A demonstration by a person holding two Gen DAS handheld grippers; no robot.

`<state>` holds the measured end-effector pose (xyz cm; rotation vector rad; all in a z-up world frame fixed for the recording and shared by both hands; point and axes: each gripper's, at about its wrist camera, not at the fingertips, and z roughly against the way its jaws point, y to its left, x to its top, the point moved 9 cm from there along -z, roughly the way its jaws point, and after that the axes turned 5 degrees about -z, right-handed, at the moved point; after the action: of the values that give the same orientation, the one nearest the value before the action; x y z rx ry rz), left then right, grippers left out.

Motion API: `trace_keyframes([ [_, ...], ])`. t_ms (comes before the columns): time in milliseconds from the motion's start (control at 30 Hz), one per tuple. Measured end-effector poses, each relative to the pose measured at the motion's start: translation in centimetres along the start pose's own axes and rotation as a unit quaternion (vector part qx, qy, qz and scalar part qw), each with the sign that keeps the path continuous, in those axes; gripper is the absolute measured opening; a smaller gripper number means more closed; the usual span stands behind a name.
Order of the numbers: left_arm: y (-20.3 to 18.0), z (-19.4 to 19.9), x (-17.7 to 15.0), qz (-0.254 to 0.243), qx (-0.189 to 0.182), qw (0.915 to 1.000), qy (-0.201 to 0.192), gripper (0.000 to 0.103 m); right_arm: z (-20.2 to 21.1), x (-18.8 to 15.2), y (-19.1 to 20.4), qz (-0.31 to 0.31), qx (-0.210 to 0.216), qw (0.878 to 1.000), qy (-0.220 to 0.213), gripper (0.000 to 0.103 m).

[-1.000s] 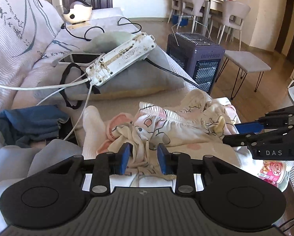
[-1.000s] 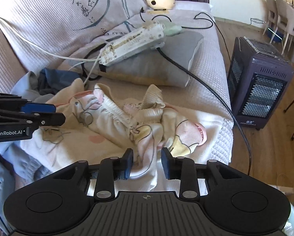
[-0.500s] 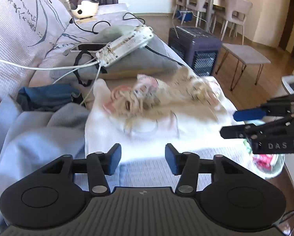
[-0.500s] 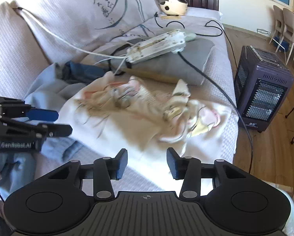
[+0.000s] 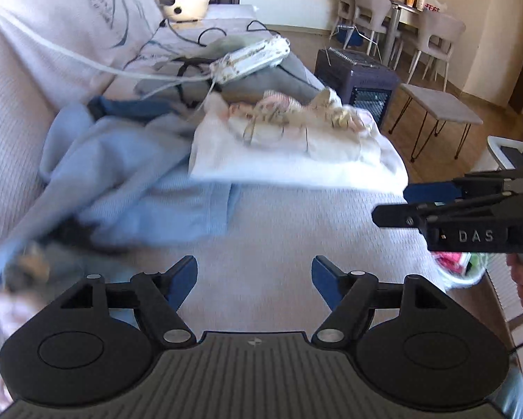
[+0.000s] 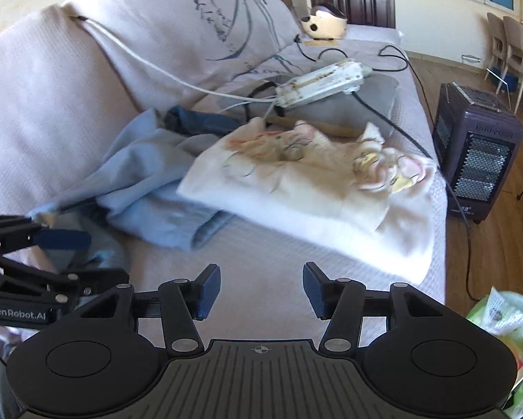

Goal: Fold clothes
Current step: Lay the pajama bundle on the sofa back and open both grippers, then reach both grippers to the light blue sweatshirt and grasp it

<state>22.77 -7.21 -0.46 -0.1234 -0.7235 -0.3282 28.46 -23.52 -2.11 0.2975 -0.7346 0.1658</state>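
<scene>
A cream garment with a cartoon print (image 5: 296, 153) (image 6: 296, 181) lies on the sofa seat, flat below and crumpled on top. A light blue garment (image 5: 128, 174) (image 6: 149, 181) is bunched at its left, with a dark blue one (image 5: 128, 108) (image 6: 198, 118) behind. My left gripper (image 5: 254, 279) (image 6: 97, 256) hovers over bare sofa cover, well short of the clothes; its jaws are opening with nothing between them. My right gripper (image 6: 261, 291) (image 5: 394, 204) hangs likewise over the seat, jaws opening and empty.
A white power strip (image 5: 251, 57) with cables rests on a grey cushion (image 6: 352, 104) behind the clothes. A dark heater (image 6: 478, 150) stands on the wooden floor by the sofa edge. A snack packet (image 6: 506, 317) sits at the lower right. A small bench (image 5: 439, 104) and dining chairs stand farther off.
Both grippers have drawn back from the printed garment, which now lies farther away. Their jaws have spread wider, and the cloth seen between the fingers earlier is gone from them.
</scene>
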Motion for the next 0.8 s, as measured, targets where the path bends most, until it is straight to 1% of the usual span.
trace_keyframes([
  [167, 0.3, 2.5, -3.7, 0.028, -0.007, 0.9995, -0.01, 0.07, 1.5, -2.5, 3.2, -0.003, 0.016, 1.0, -0.019, 0.053],
  [233, 0.4, 3.2, -5.2, 0.043, -0.002, 0.999, -0.012, 0.07, 1.8, -3.4, 4.3, -0.004, 0.02, 0.999, -0.026, 0.054],
  [333, 0.7, 3.6, -7.8, 0.093, -0.004, 0.9956, -0.008, 0.07, 2.2, -4.6, 5.8, -0.013, 0.029, 0.999, -0.034, 0.057],
  [400, 1.0, 3.9, -9.5, 0.116, 0.004, 0.9931, -0.011, 0.07, 2.3, -5.2, 6.9, -0.02, 0.045, 0.998, -0.041, 0.058],
  [500, 1.9, 4.9, -11.4, 0.128, 0.032, 0.9909, -0.026, 0.07, 2.0, -6.4, 8.5, -0.015, 0.06, 0.997, -0.036, 0.059],
  [567, 3.1, 5.8, -12.0, 0.133, 0.056, 0.9888, -0.038, 0.07, 1.9, -7.1, 9.3, -0.002, 0.057, 0.998, -0.027, 0.059],
  [667, 5.4, 7.2, -12.3, 0.133, 0.091, 0.9854, -0.055, 0.07, 2.6, -6.9, 9.8, 0.007, 0.057, 0.997, -0.042, 0.06],
  [700, 6.3, 7.4, -12.1, 0.13, 0.108, 0.9838, -0.061, 0.07, 2.7, -6.8, 9.7, 0.003, 0.06, 0.997, -0.047, 0.062],
  [767, 8.3, 7.8, -12.3, 0.132, 0.142, 0.9791, -0.059, 0.07, 2.8, -6.9, 9.5, -0.007, 0.065, 0.997, -0.05, 0.064],
  [800, 8.9, 7.8, -12.4, 0.138, 0.147, 0.9778, -0.055, 0.07, 2.6, -7.0, 9.3, -0.013, 0.069, 0.997, -0.045, 0.064],
])
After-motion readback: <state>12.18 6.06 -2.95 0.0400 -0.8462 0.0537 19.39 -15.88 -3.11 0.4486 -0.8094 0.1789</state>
